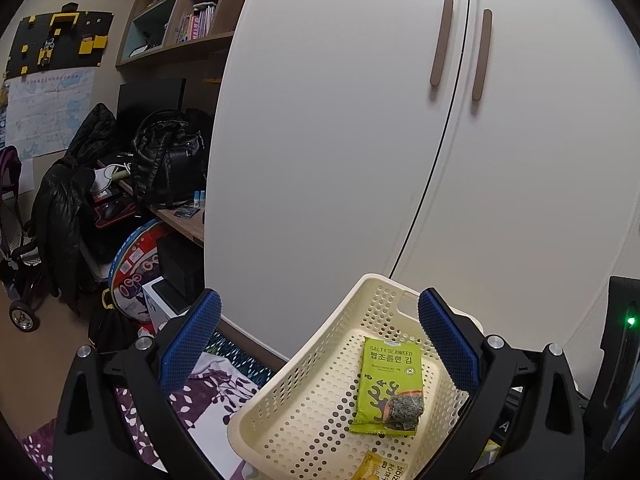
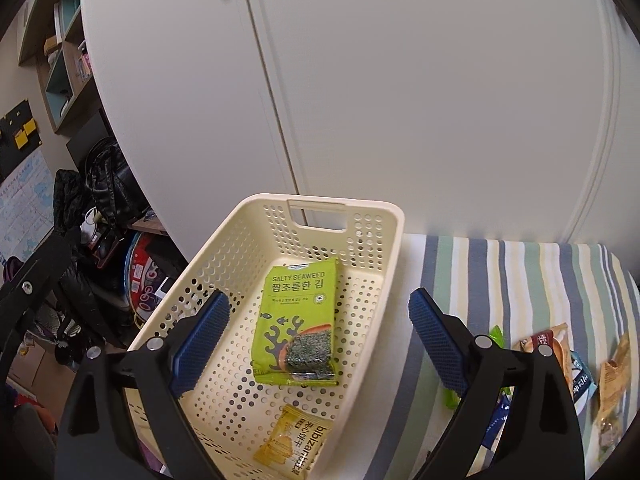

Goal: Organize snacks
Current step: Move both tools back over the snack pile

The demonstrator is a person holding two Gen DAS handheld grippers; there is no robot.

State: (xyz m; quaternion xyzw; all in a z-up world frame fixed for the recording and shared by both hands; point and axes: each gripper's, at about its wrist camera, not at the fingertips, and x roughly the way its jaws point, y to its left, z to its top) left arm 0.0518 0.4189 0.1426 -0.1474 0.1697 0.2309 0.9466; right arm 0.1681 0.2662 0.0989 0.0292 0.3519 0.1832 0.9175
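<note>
A cream perforated basket (image 2: 384,248) stands on a striped surface, and its rim shows in the left wrist view too (image 1: 320,344). Inside lie a green salty seaweed packet (image 2: 296,316) (image 1: 390,388) and a yellow snack packet (image 2: 294,444) (image 1: 380,470). My right gripper (image 2: 318,334) hovers open above the basket with nothing between its blue pads. The left gripper (image 1: 320,344) is open too, held over the basket's left side and empty. Several loose snack packets (image 2: 576,376) lie on the striped cloth to the right of the basket, partly hidden by the right finger.
White wardrobe doors (image 1: 400,120) rise right behind the basket. The striped cloth (image 2: 520,280) stretches right of it. To the left sit a cluttered desk with black bags (image 1: 168,156), shelves, a stroller (image 1: 16,240) and a purple floral fabric (image 1: 208,392) below.
</note>
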